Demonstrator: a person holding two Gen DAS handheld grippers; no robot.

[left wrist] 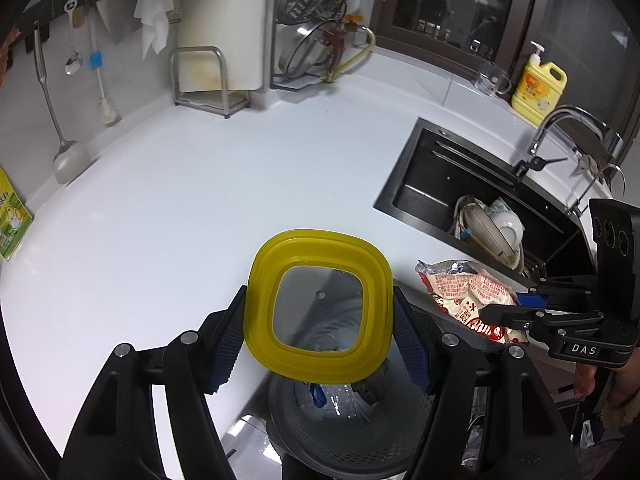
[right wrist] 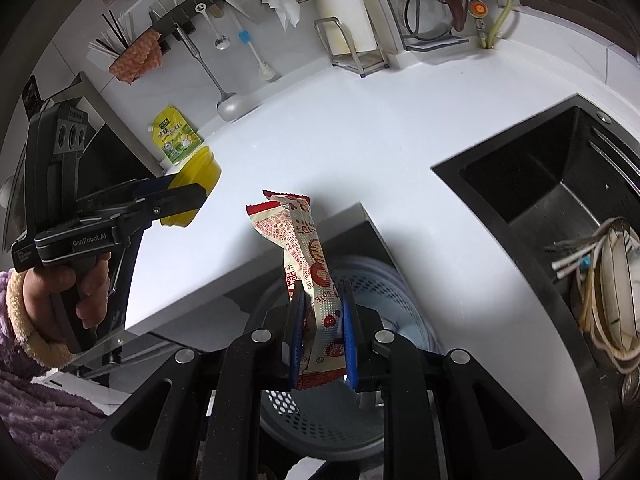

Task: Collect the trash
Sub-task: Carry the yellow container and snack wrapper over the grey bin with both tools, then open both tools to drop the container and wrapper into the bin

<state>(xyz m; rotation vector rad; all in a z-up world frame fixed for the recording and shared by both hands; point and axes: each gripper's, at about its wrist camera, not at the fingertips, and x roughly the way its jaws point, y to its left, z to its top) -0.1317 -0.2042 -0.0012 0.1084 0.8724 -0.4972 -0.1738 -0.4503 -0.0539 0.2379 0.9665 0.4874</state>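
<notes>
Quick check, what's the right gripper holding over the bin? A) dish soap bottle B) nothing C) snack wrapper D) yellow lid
C: the right gripper is shut on the red-and-white snack wrapper above the grey trash basket, while the left gripper has the yellow lid.

Readable markings:
- "DAS": white letters on the black body of the right gripper [left wrist: 532,307], seen from the left wrist view.
- "GenRobot.AI": grey letters on the side of the left gripper [right wrist: 192,196], seen from the right wrist view.
- Snack wrapper [right wrist: 316,280]: red print, partly "HIGH"; the rest is too creased to read.
- Green and yellow pouch [right wrist: 176,136]: Chinese characters, too small to read.
- Yellow soap bottle [left wrist: 539,88]: label illegible.
</notes>
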